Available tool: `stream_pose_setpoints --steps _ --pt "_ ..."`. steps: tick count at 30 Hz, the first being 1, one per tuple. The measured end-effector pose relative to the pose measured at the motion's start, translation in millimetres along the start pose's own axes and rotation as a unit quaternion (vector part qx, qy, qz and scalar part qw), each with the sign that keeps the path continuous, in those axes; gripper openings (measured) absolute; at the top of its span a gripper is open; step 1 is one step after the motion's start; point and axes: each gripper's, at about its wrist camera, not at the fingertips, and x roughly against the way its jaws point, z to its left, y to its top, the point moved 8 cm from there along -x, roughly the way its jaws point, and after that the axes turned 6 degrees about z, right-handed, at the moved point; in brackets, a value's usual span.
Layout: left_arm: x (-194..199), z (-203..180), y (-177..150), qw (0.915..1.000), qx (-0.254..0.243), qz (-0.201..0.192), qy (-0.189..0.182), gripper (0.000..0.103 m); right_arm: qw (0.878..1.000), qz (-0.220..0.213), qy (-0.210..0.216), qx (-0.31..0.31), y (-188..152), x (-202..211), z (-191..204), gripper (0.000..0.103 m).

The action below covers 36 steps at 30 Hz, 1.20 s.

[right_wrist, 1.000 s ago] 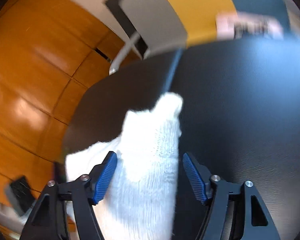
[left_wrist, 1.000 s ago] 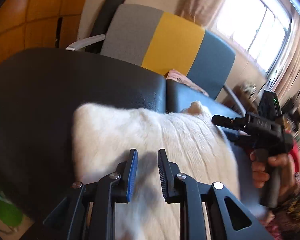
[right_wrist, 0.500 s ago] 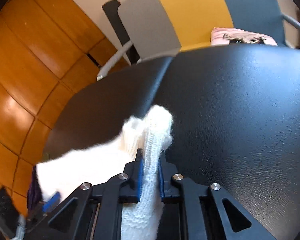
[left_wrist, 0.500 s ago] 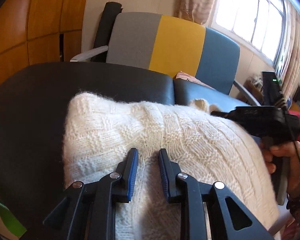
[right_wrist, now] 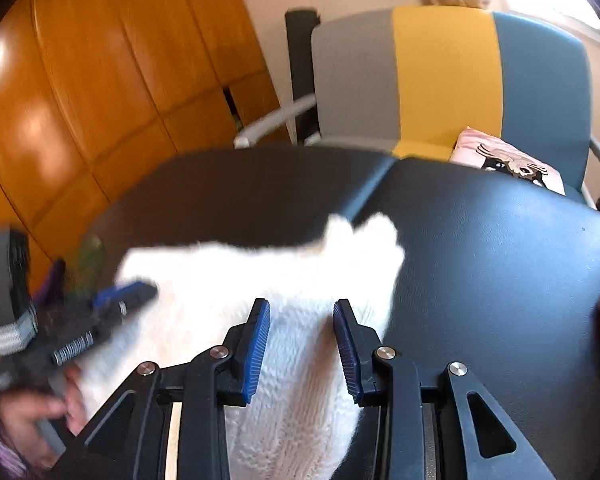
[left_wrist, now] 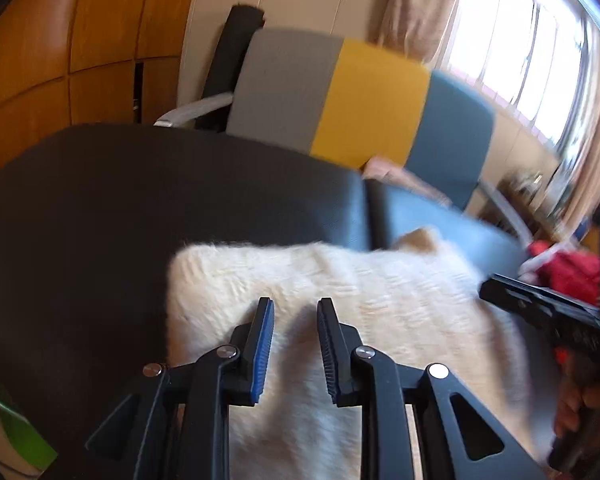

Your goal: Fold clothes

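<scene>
Your white knitted sweater (left_wrist: 380, 320) lies spread on the dark padded bench (left_wrist: 140, 220), its fuzzy top edge running across the middle of the bench and a small bump of knit poking up near the seam between the 2 cushions; in the right wrist view the same sweater (right_wrist: 300, 280) looks blurred and bright. Your left tongs (left_wrist: 294, 312) hang just above the knit with only a narrow gap between the blue pads, and nothing is pinched in that gap. Your right tongs (right_wrist: 302, 312) are opening, the knit showing between the 2 pads (right_wrist: 256, 344) but not squeezed by them. From the left wrist view you can see your right hand (left_wrist: 584, 404) gripping the black handle at the sweater's right edge, with a red cloth (left_wrist: 568, 272) just behind it. From the right wrist view your left hand (right_wrist: 40, 408) and its tool sit at the sweater's left edge, smeared by motion. Beyond the bench stands a chair (right_wrist: 452, 80) striped grey, yellow and blue, with a pink printed cushion (right_wrist: 508, 160) on its seat. Orange wooden panels (right_wrist: 80, 80) fill the left, and a bright curtained window (left_wrist: 520, 40) the right.
</scene>
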Motion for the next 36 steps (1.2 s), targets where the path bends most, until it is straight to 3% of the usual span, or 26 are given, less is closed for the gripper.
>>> stream_pose_setpoints --steps 3,8,10,14,17,27,31,36 --pt "-10 9 2 0.9998 -0.013 0.010 0.015 0.025 0.999 0.004 -0.034 0.009 -6 -14 -6 0.046" --pt "-25 43 4 0.9940 0.093 0.030 -0.048 0.026 1.000 0.007 -0.019 -0.023 -4 -27 -21 0.053" --pt "-22 44 5 0.9922 0.102 0.028 -0.066 0.026 1.000 0.008 -0.022 -0.021 -5 -23 -20 0.054" --pt "0 40 3 0.9953 0.089 0.010 -0.039 0.025 0.999 0.008 -0.026 -0.030 -7 -19 -20 0.058" --pt "19 34 -4 0.9940 0.099 -0.008 -0.044 0.025 0.999 0.009 -0.028 -0.039 -9 -15 -20 0.059" --pt "62 -5 -41 0.9980 -0.006 -0.047 -0.043 0.026 0.998 -0.031 -0.049 -0.006 -10 23 2 0.057" --pt "62 -11 -54 0.9981 -0.037 -0.041 -0.029 0.026 0.996 -0.023 -0.070 0.046 -18 26 24 0.046" --pt "46 -8 -71 0.9981 -0.061 -0.007 0.003 0.026 0.994 -0.005 -0.074 0.075 -31 14 35 0.046"
